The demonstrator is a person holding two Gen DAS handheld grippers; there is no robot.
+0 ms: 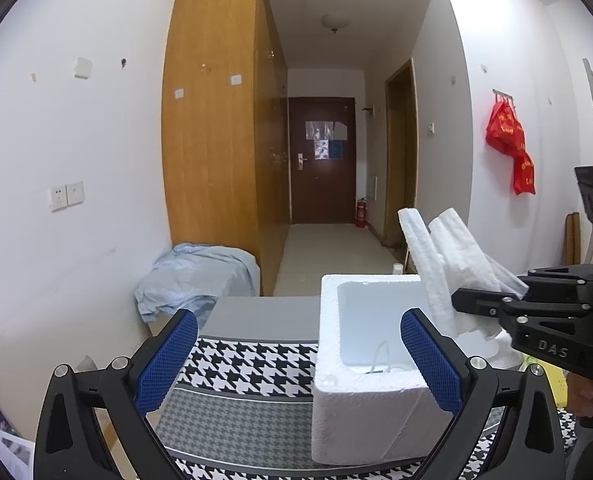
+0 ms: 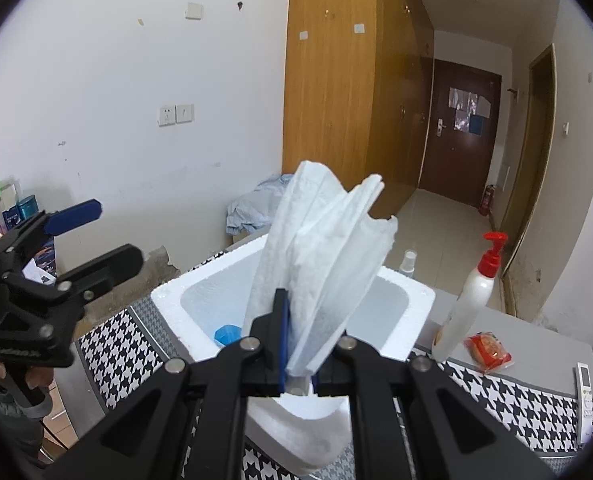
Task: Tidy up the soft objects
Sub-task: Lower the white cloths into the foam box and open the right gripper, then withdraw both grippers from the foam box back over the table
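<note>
The right gripper (image 2: 298, 360) clenches a crumpled white foam sheet (image 2: 320, 256) above the white styrofoam box (image 2: 168, 296) at centre frame; the left gripper (image 1: 296, 360) hangs released. Next: lower and release inside.

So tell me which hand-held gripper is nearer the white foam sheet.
Right. The right hand-held gripper is clamped on the white foam sheet above the foam box; the left hand-held gripper is open, off to the side.

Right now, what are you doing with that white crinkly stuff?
A person holds a gripper in each hand. The right gripper is shut on a bunch of white foam sheets, held above an open foam box on a checkered cloth. The left gripper is open, beside the box, holding nothing. The sheets are not in the box yet.
</note>
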